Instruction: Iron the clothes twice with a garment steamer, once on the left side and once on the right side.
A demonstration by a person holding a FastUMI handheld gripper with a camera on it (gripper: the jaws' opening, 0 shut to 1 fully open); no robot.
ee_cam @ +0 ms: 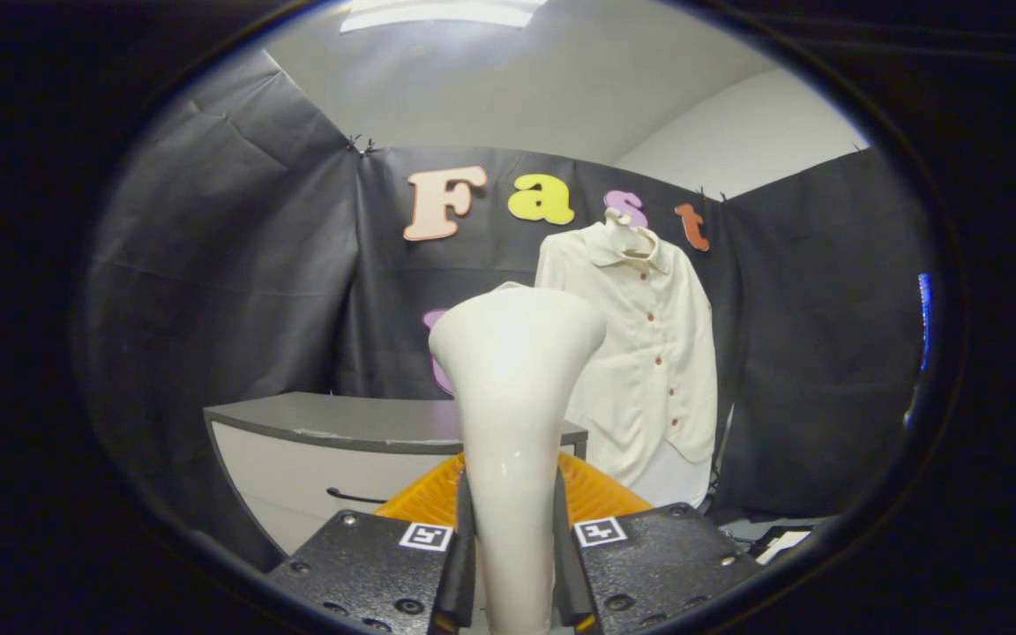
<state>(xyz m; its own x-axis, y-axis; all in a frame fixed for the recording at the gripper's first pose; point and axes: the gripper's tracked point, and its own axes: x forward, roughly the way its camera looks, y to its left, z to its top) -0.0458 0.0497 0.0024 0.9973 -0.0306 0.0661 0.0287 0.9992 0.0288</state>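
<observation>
A cream garment steamer (512,397) stands upright between my fingers, its wide head flaring at the top. My gripper (513,564) is shut on the steamer's narrow handle, with both fingers pressing its sides. Beyond the fingers, to the right of the steamer head, a cream button-up shirt (653,353) hangs on a hanger against the black cloth wall. The steamer head is held apart from the shirt, and it hides the shirt's left edge.
A grey cabinet (332,432) with a dark top and a drawer handle stands below and left of the shirt. Something orange and ribbed (601,494) shows just behind the fingers. Black cloth walls close the booth on all sides.
</observation>
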